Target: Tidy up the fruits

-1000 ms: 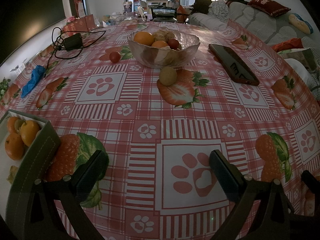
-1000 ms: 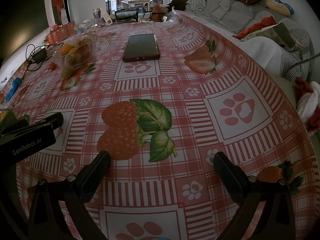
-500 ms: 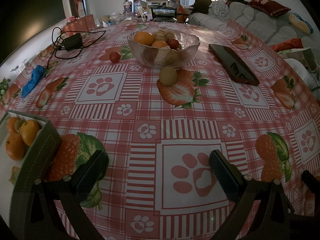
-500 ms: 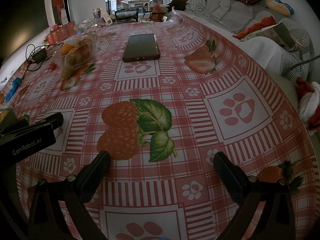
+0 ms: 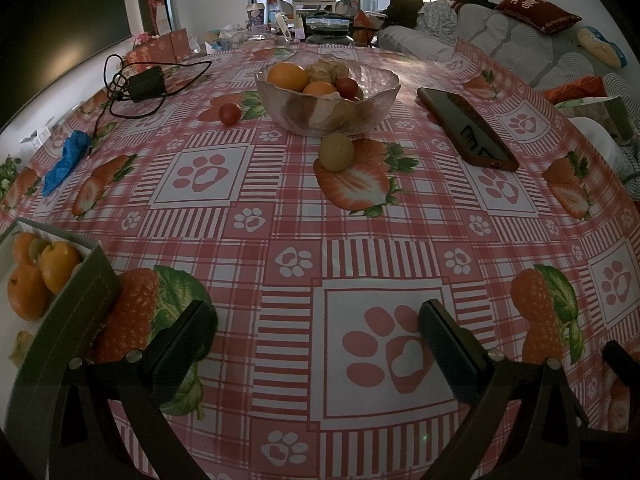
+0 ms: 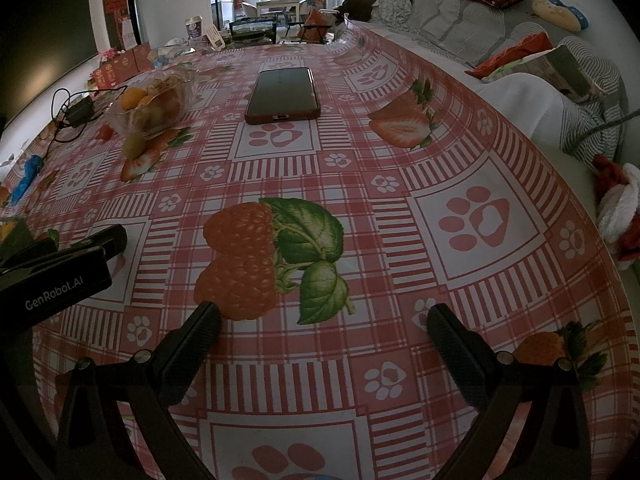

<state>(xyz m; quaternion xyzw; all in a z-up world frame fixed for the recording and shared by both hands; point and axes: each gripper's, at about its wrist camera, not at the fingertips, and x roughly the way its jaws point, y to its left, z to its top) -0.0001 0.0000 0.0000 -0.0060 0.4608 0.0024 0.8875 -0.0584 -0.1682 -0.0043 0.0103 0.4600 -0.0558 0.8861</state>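
A glass bowl (image 5: 372,110) holding oranges and other fruit stands at the far middle of the table; it also shows in the right wrist view (image 6: 176,110). A yellow-green round fruit (image 5: 336,152) lies just in front of the bowl and a small red fruit (image 5: 229,113) to its left. A grey box (image 5: 68,320) with several oranges (image 5: 60,264) sits at the near left. My left gripper (image 5: 318,344) is open and empty, low over the tablecloth beside the box. My right gripper (image 6: 324,340) is open and empty over the near right of the table.
A dark phone (image 5: 466,128) in a red case lies right of the bowl. A charger with cable (image 5: 146,82) and a blue cloth (image 5: 66,160) lie at the left. A sofa with cushions (image 6: 520,52) runs along the table's right edge.
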